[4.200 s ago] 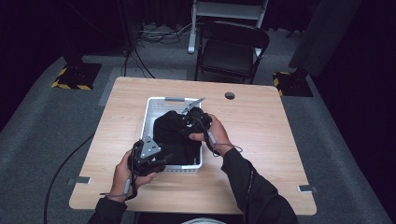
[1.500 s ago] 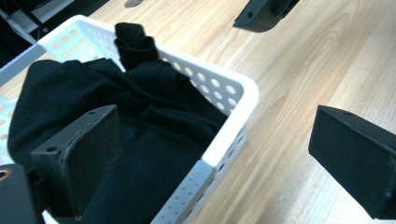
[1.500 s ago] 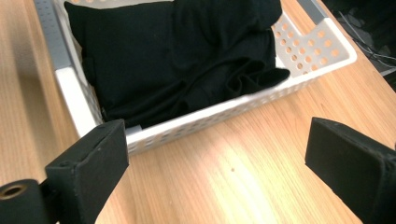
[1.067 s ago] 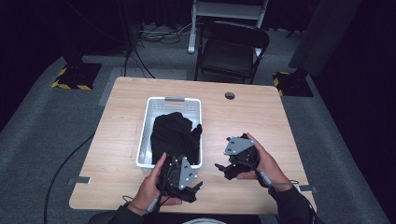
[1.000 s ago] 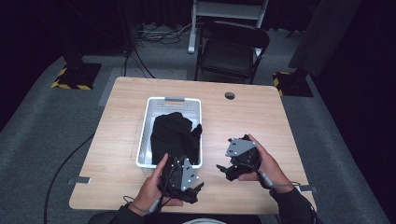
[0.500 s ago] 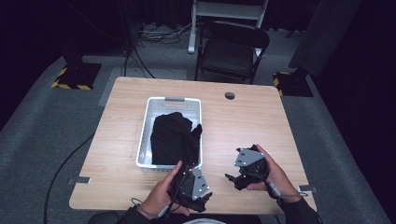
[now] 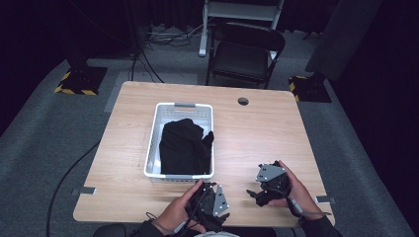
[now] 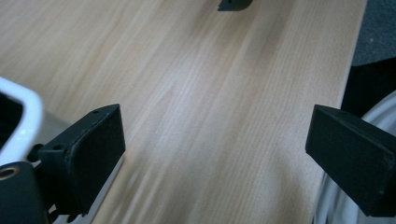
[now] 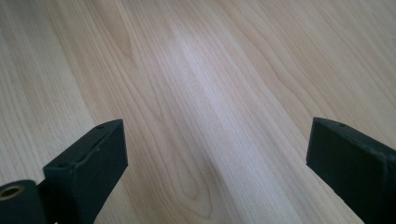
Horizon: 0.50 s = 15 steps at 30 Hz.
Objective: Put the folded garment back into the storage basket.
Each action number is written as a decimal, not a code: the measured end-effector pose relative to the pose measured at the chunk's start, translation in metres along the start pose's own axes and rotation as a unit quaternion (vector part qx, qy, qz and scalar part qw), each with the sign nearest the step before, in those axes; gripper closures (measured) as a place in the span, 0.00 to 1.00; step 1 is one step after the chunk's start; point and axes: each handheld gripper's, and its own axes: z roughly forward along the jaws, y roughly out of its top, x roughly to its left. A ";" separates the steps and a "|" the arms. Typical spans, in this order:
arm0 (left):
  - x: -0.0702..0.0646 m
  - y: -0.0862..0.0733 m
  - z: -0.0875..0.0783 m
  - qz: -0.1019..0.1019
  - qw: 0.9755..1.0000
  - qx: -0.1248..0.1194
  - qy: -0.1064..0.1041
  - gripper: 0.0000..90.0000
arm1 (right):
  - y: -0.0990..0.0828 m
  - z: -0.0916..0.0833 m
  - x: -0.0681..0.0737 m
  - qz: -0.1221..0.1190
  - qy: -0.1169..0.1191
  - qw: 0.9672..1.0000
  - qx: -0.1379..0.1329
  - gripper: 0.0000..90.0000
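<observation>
Left gripper (image 7: 213, 205): jaws spread wide, nothing between them, held low at the near edge of the table (image 7: 262, 128). In the left gripper view its jaws frame bare wood, with the white basket's (image 7: 154, 143) corner just beside the left jaw.

Right gripper (image 7: 264, 190): jaws likewise wide apart and empty, low over bare tabletop to the right of the basket, near the front edge.

Black garment (image 7: 184, 147): lies bunched inside the basket, most of it below the rim; one fold at the right side may sit on the rim itself, hard to tell from above.

Step in hand, as I judge it: the garment is placed and both tools are clear of it, so the work looks at or near its end. A next move, if any, would call only for setting the grippers down, or for tucking that right fold in.

Count: two grippers, one basket, one garment, one table. Behind the table: one folding chair (image 7: 247, 52).
</observation>
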 end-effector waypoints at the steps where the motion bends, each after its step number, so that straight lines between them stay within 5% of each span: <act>1: 0.000 -0.001 0.002 0.002 1.000 0.001 -0.002 0.05 | -0.003 0.000 0.000 0.005 0.000 1.000 0.001 0.06; 15: 0.005 -0.011 0.016 -0.009 0.999 0.028 -0.027 0.05 | -0.037 -0.004 0.002 0.038 0.019 0.999 -0.007 0.05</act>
